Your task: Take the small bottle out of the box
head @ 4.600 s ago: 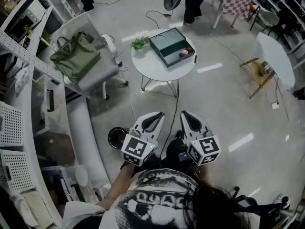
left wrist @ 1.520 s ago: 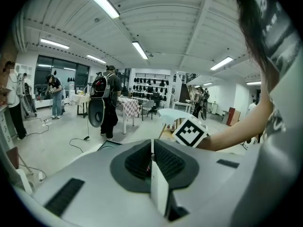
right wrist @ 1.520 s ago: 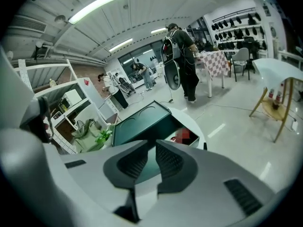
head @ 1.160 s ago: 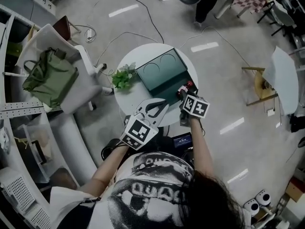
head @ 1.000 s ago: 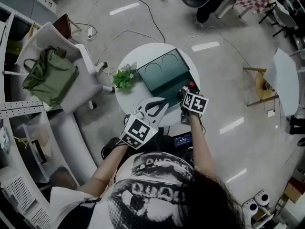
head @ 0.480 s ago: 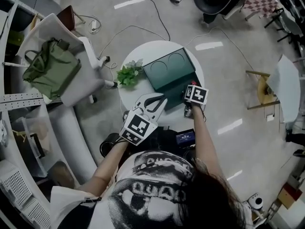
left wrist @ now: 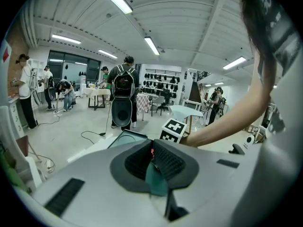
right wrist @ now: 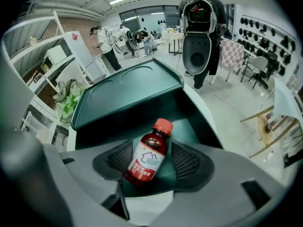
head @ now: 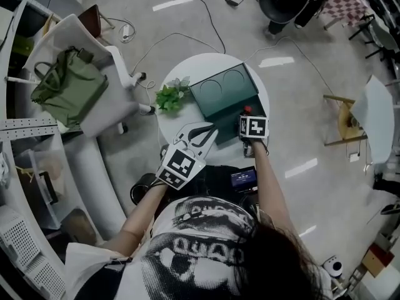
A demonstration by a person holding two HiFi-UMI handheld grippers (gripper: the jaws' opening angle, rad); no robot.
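Note:
A small brown bottle (right wrist: 149,155) with a red cap and a red-and-white label lies on its side in the open dark green box (right wrist: 191,126), near its front right corner. My right gripper (right wrist: 154,161) points steeply down and straddles the bottle. Its jaws have just been opening and now stand wide, with green showing between the bottle and the right pad. From the head view, only the red cap (head: 246,110) shows past the right gripper (head: 247,120). My left gripper (head: 212,129) hovers over the table's front edge, left of the box (head: 222,92), tips together and holding nothing.
The box sits on a small round white table (head: 206,67), with a green plant (head: 170,97) at its left. A white chair with an olive bag (head: 69,86) stands left of the table. Cables cross the floor behind it, and a wooden stool (head: 342,117) stands at the right.
The right gripper has sunk over the box's near right corner and rolled, covering most of the bottle. The left gripper has crept slightly toward the table.

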